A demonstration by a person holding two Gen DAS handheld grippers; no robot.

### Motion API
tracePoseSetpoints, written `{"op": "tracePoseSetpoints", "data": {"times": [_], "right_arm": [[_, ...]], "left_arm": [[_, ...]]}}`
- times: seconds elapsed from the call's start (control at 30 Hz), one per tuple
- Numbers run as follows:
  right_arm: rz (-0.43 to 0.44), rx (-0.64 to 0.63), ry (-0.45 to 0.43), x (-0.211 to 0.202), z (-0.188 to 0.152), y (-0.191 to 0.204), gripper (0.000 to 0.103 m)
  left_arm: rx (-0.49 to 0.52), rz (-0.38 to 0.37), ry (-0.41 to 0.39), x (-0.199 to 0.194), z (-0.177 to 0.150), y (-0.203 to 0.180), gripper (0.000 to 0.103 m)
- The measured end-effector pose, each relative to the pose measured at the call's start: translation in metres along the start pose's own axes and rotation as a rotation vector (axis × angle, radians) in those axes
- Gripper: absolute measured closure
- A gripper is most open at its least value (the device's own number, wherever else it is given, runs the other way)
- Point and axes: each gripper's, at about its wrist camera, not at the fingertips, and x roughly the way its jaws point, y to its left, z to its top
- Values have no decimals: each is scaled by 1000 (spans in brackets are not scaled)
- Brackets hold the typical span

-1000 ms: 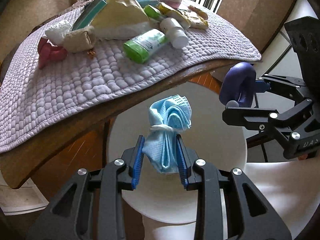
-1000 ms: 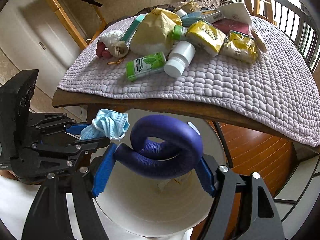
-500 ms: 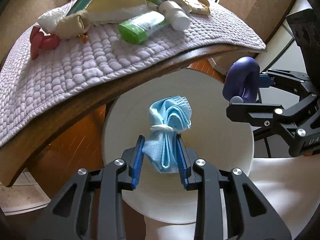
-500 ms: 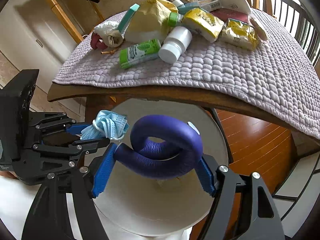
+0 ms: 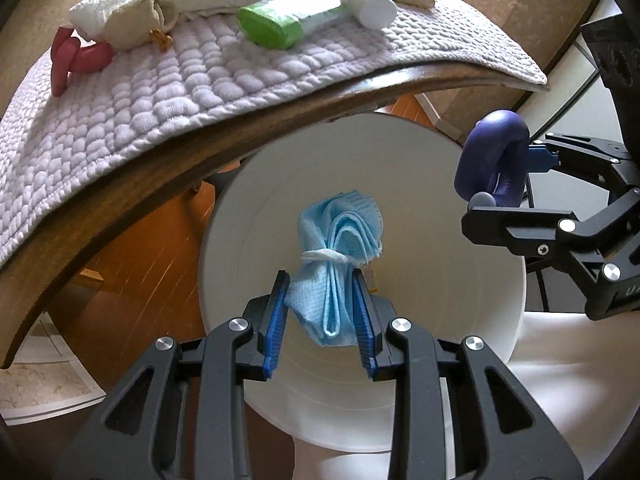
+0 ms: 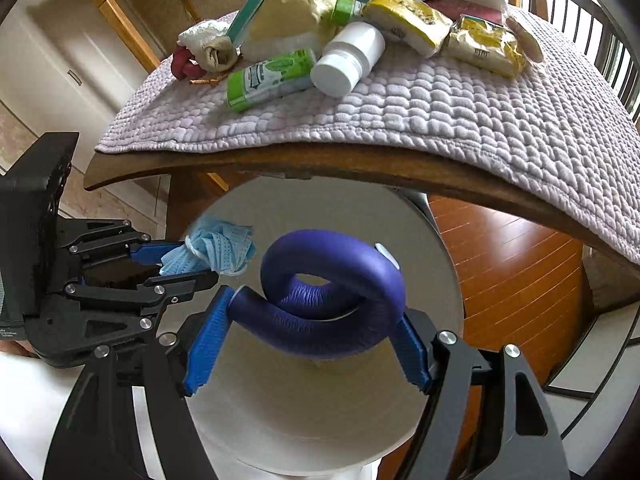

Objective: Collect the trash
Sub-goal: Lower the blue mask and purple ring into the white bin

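My left gripper (image 5: 322,320) is shut on a crumpled blue face mask (image 5: 340,248) and holds it over the open mouth of a white bin (image 5: 240,216). My right gripper (image 6: 308,344) is shut on a bent purple foam tube (image 6: 332,296) over the same bin (image 6: 440,248). Each gripper shows in the other's view: the right one with the tube (image 5: 496,164), the left one with the mask (image 6: 212,248). More trash lies on the table above: a green tube (image 5: 288,20), a white bottle (image 5: 364,0), yellow packets (image 6: 484,44).
A wooden table edge (image 5: 160,168) with a lilac quilted mat (image 5: 140,96) overhangs the bin's far side. A red item (image 5: 76,60) and crumpled paper (image 5: 132,20) lie at the mat's left. Wooden floor (image 6: 512,264) lies right of the bin.
Both grippers have sunk lower and closer to the bin with their loads still held. The table edge now stands higher in both views.
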Motion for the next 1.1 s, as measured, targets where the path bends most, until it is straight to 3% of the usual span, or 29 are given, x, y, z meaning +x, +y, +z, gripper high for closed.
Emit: {"op": "tracePoseSetpoints", "data": {"times": [0.7, 1.1], "right_arm": [[-1, 14, 34, 20, -5, -3, 30], [-1, 26, 50, 28, -9, -8, 30]], "left_arm": [[13, 37, 34, 49, 6, -16, 70], [26, 50, 44, 51, 2, -16, 70]]}}
